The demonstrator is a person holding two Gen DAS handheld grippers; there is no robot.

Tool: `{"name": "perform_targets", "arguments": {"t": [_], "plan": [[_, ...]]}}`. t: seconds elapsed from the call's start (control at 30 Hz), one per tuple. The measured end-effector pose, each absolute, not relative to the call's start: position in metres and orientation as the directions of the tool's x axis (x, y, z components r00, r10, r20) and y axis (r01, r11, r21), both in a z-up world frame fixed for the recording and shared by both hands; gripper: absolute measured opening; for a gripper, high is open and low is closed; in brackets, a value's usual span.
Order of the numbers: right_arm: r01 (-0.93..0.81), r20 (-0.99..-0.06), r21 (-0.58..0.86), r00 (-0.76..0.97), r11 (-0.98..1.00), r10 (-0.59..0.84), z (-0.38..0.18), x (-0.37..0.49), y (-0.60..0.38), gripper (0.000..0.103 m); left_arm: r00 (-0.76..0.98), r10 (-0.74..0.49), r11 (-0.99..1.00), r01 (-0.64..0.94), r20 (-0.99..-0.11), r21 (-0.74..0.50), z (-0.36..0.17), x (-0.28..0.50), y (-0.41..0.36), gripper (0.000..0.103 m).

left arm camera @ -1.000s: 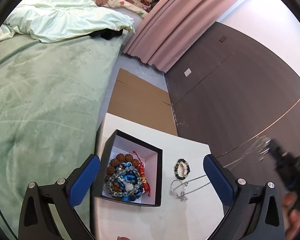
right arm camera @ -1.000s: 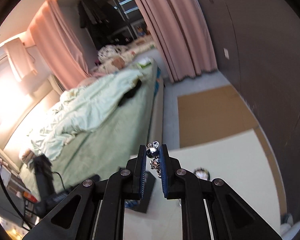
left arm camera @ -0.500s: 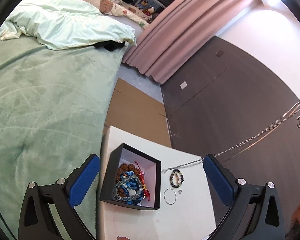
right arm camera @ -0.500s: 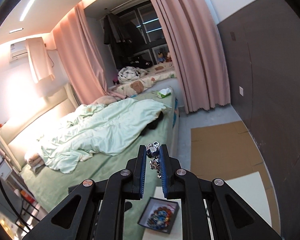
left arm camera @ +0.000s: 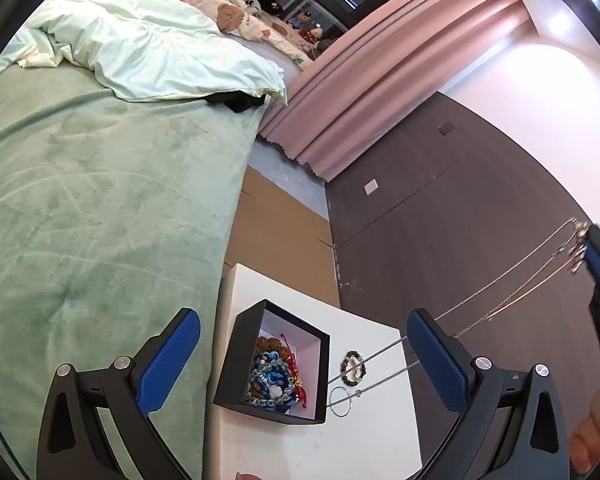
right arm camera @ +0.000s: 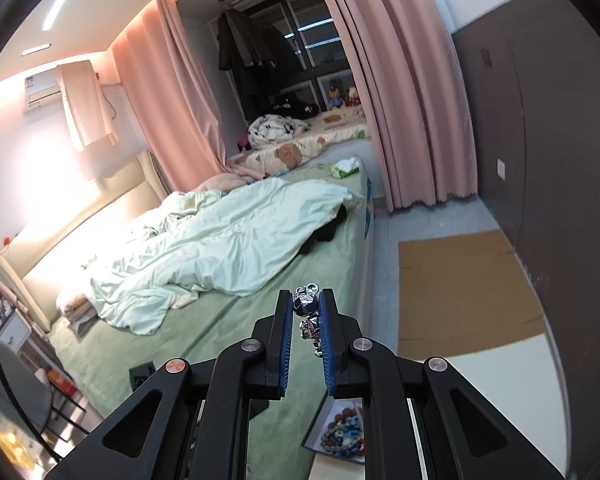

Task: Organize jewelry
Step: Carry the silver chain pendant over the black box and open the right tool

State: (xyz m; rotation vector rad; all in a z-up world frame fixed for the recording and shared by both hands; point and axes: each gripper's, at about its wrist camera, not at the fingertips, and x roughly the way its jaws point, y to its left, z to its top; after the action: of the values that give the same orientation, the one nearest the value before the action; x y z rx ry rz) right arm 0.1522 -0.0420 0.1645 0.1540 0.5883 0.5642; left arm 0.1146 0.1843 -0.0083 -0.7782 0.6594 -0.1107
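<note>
The necklace [left arm camera: 500, 292] is hanging as two silver strands from the right claw [right arm camera: 306, 316], which is gripping its clasp end between nearly closed blue pads. The lower end, a ring, is lying on the white counter [left arm camera: 380, 440], below and ahead of the left claw [left arm camera: 300, 356]. The left claw is standing wide open and is holding nothing.

Progress:
1. The black box [left arm camera: 236, 360], sitting between the left claw's fingers in its view, is already holding several bead bracelets [left arm camera: 274, 376].
2. The necklace is not yet boxed; the judgement is that it is partway through transfer.
3. A dark bead bracelet [left arm camera: 354, 368] is lying on the counter just beside the box, toward the right claw, and is waiting to be sorted.

No brand, label or readable writing is showing on any item.
</note>
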Motion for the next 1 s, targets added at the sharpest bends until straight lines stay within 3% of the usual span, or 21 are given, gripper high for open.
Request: {"name": "perform_targets", "arguments": {"t": [0.33, 0.53, 0.67, 0.73, 0.77, 0.8, 1.0], "plan": [[-0.500, -0.396, 0.253, 0.728, 0.828, 0.560, 0.205, 0.131, -0.040, 0.014, 0.802, -0.322, 0.699, -0.157, -0.503, -0.698, -0.010, 0.117, 0.190, 0.103], [-0.470, -0.462, 0.274, 0.701, 0.839, 0.543, 0.173, 0.146, -0.038, 0.015, 0.802, -0.320, 0.698, -0.161, -0.505, -0.698, -0.011, 0.115, 0.192, 0.103], [-0.454, -0.571, 0.293, 0.623, 0.841, 0.535, 0.133, 0.166, -0.032, 0.016, 0.798, -0.315, 0.709, -0.161, -0.513, -0.686, -0.011, 0.115, 0.190, 0.103], [-0.453, -0.620, 0.318, 0.565, 0.833, 0.544, 0.111, 0.175, -0.030, 0.042, 0.797, -0.311, 0.714, -0.163, -0.518, -0.681, -0.012, 0.115, 0.189, 0.103], [-0.451, -0.634, 0.331, 0.544, 0.829, 0.549, 0.102, 0.177, -0.030, 0.064, 0.797, -0.312, 0.713, -0.163, -0.517, -0.682, -0.012, 0.115, 0.189, 0.103], [-0.452, -0.637, 0.338, 0.536, 0.826, 0.554, 0.094, 0.178, -0.032, 0.071, 0.796, -0.312, 0.715, -0.163, -0.519, -0.680, -0.012, 0.115, 0.189, 0.103], [-0.399, -0.650, 0.340, 0.555, 0.851, 0.520, 0.063, 0.178, -0.071, 0.071, 0.790, -0.312, 0.732, -0.153, -0.528, -0.663, -0.013, 0.118, 0.182, 0.103]]}}
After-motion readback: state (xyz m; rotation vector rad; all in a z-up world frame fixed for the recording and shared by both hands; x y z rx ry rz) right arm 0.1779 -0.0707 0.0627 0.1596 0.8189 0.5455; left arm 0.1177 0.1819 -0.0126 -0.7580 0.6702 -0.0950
